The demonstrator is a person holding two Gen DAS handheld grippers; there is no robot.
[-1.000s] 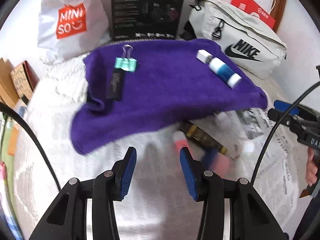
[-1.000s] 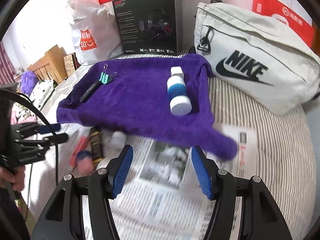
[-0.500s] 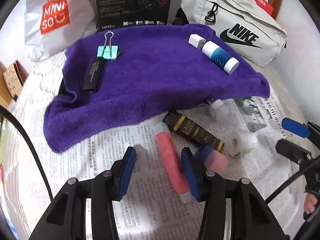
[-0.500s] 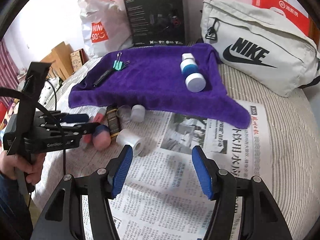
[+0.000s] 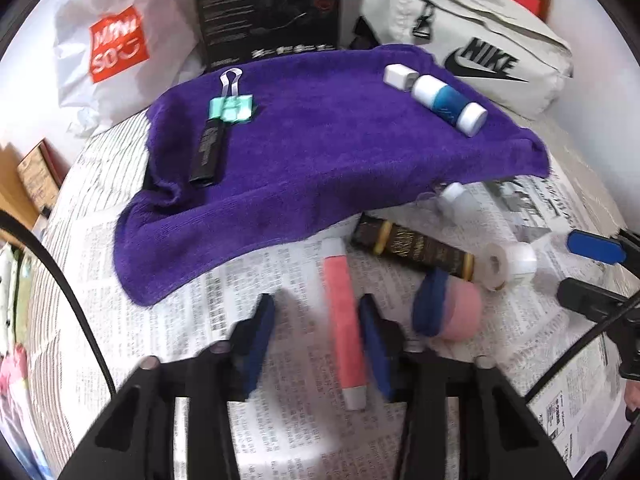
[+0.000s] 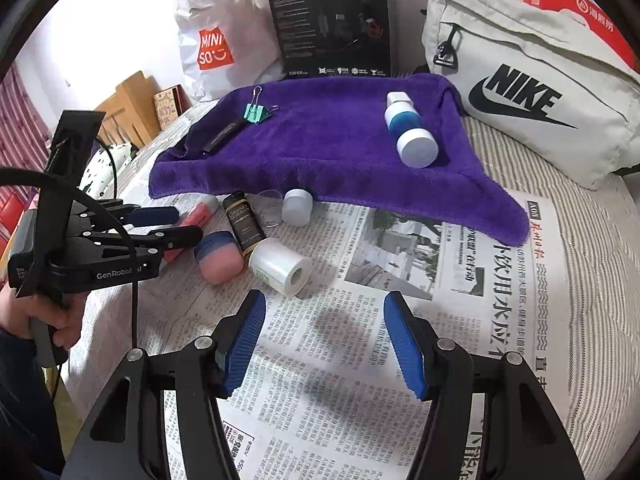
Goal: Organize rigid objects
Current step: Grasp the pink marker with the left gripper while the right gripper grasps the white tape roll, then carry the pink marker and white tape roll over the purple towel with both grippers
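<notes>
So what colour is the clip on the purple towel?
The clip is mint green with silver wire handles, clearest in the left wrist view.

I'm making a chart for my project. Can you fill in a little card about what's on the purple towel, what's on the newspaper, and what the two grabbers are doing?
On purple towel: green binder clip, black stick, blue and white bottle
On newspaper: pink tube, dark tube, tape roll, pink and blue ball, small white bottle
Left gripper: open, pink tube between its fingers
Right gripper: open, holding nothing
</notes>
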